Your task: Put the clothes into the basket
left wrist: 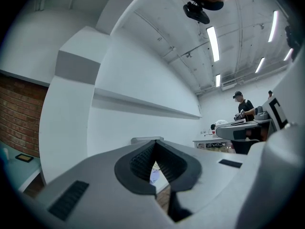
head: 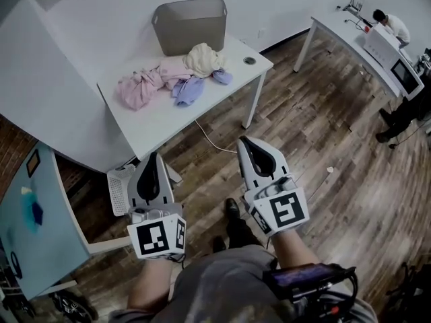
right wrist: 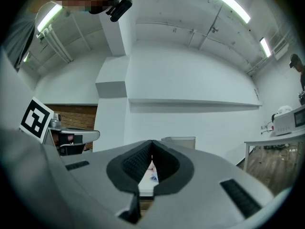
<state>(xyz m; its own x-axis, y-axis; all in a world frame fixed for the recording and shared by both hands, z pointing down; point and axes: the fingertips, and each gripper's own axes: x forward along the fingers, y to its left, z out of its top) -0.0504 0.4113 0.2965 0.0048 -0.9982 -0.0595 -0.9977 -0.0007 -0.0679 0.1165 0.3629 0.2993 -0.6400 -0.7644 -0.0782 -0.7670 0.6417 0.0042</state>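
Your left gripper (head: pixel 153 159) and right gripper (head: pixel 247 143) are both pressed together and empty, well short of the white table (head: pixel 168 123). Spread the jaws before you reach it.

The clothes (head: pixel 176 76) are heaped mid-table: pink garment (head: pixel 138 87) nearest, then lavender garment (head: pixel 190 90). The cream garment (head: pixel 204 58) is touching the grey basket (head: pixel 190 24) behind.

Pinch a bunched fold and lift it clear of the rim.

No legible writing or brands, only the square markers (head: pixel 156 237).
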